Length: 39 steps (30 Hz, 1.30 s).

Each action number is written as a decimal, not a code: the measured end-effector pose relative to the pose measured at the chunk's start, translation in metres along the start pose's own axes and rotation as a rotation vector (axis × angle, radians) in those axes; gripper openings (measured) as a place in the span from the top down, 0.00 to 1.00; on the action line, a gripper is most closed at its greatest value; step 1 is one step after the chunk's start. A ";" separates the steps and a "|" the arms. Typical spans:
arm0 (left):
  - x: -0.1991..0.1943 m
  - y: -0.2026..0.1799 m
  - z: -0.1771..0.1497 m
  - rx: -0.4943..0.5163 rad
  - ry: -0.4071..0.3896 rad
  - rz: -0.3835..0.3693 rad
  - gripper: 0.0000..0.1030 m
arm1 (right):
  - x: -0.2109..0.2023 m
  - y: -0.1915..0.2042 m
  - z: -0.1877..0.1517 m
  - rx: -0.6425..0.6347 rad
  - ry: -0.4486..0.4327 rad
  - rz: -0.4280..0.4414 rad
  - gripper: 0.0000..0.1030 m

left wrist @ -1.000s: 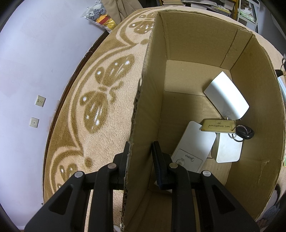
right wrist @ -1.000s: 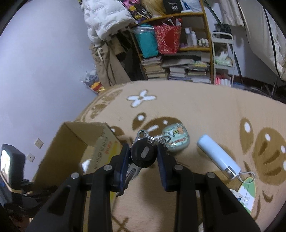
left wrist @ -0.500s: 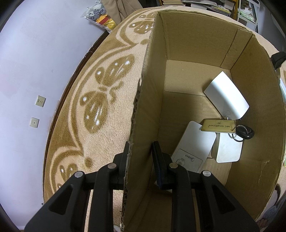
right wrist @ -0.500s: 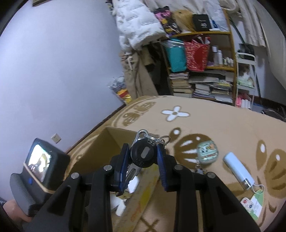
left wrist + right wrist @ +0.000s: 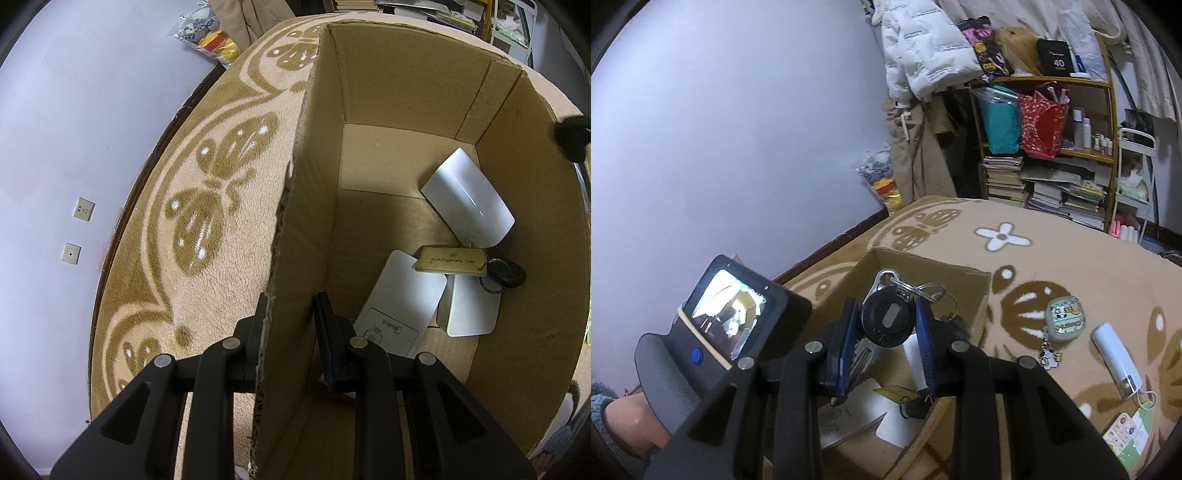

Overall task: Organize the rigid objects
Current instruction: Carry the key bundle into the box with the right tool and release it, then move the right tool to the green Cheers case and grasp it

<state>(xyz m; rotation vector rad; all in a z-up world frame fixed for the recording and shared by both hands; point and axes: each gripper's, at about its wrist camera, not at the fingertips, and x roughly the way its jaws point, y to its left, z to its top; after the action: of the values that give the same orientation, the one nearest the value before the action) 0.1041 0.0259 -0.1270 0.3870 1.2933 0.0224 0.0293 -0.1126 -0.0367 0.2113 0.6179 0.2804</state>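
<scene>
**Key carried over the box**

The black key [image 5: 886, 322] is clamped between the pads of the right gripper [image 5: 886, 332] and hangs above the cardboard box [image 5: 406, 74], whose side wall is pinched by the left gripper [image 5: 288, 332]. Next, a lowering and a release are called for, by this reading. Already inside the box: white cards [image 5: 406, 295], a gold tag [image 5: 450, 260] (with a dark fob).
</scene>
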 end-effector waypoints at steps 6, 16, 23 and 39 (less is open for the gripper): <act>0.000 0.000 0.000 0.000 0.000 0.000 0.78 | 0.010 -0.001 -0.007 -0.002 0.043 -0.004 0.68; 0.000 0.000 0.000 -0.002 0.000 -0.003 0.78 | 0.023 -0.004 -0.015 0.004 0.106 -0.017 0.67; 0.000 0.000 0.000 -0.001 0.000 -0.002 0.78 | 0.013 -0.004 -0.011 -0.007 0.075 -0.028 0.49; 0.000 -0.002 -0.001 0.002 0.002 0.003 0.78 | 0.001 -0.073 0.007 0.101 0.030 -0.217 0.19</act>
<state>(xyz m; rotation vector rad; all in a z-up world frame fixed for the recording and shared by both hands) 0.1032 0.0241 -0.1280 0.3903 1.2948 0.0237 0.0485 -0.1819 -0.0520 0.2351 0.6793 0.0437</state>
